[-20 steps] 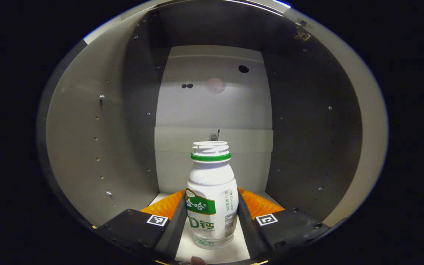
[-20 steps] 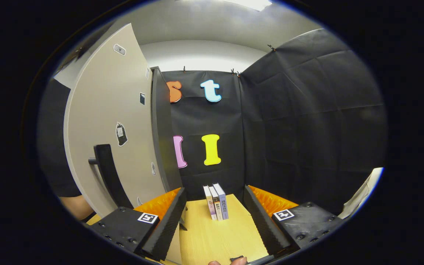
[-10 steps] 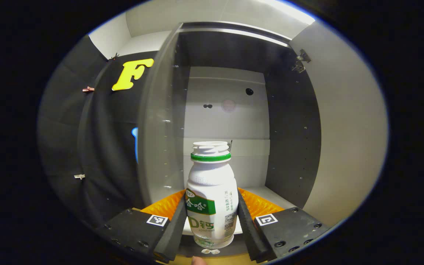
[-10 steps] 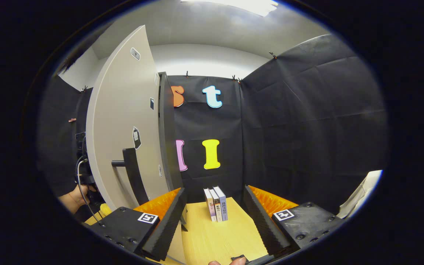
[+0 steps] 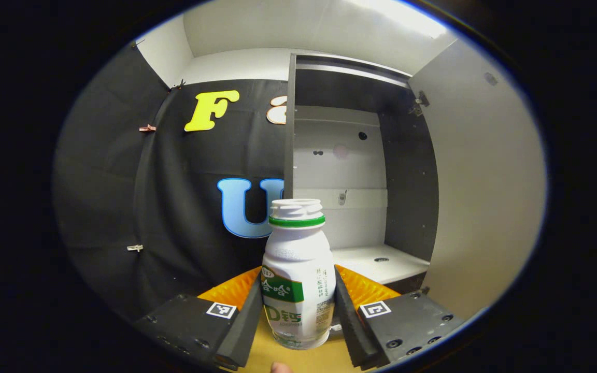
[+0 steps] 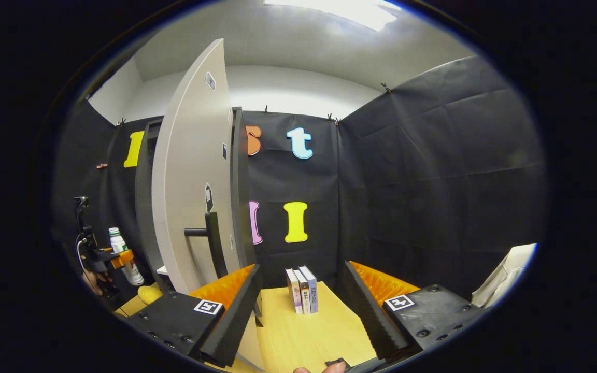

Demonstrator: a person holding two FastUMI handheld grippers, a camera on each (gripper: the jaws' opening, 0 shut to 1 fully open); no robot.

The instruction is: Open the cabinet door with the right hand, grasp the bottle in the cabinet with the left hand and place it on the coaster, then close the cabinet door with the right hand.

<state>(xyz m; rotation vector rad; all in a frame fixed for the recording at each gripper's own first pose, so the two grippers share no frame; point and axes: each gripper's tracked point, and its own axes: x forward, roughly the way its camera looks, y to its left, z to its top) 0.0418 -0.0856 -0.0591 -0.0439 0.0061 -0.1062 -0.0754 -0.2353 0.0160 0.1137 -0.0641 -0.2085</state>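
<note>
My left gripper (image 5: pixel 297 311) is shut on a white bottle (image 5: pixel 297 274) with a green collar and green label, held upright in front of the open cabinet (image 5: pixel 350 176). The cabinet's white shelf (image 5: pixel 376 261) lies behind and to the right of the bottle. In the right gripper view the same bottle (image 6: pixel 125 255) shows far left, gripped by the left gripper (image 6: pixel 118 258) in a hand, above a yellow coaster (image 6: pixel 150 295). The cabinet door (image 6: pixel 195 171) stands wide open with its dark handle (image 6: pixel 210 243). My right gripper (image 6: pixel 301 311) is open over the wooden table (image 6: pixel 309 331), holding nothing.
Three books (image 6: pixel 302 290) stand upright on the table ahead of the right gripper. The open door (image 5: pixel 485 176) flanks the cabinet on the right in the left gripper view. Black cloth walls close the booth behind and to both sides.
The left gripper has drawn back out of the cabinet with the bottle, which now hangs outside the opening. The right gripper has backed away a little, bringing the left gripper and bottle into its view.
</note>
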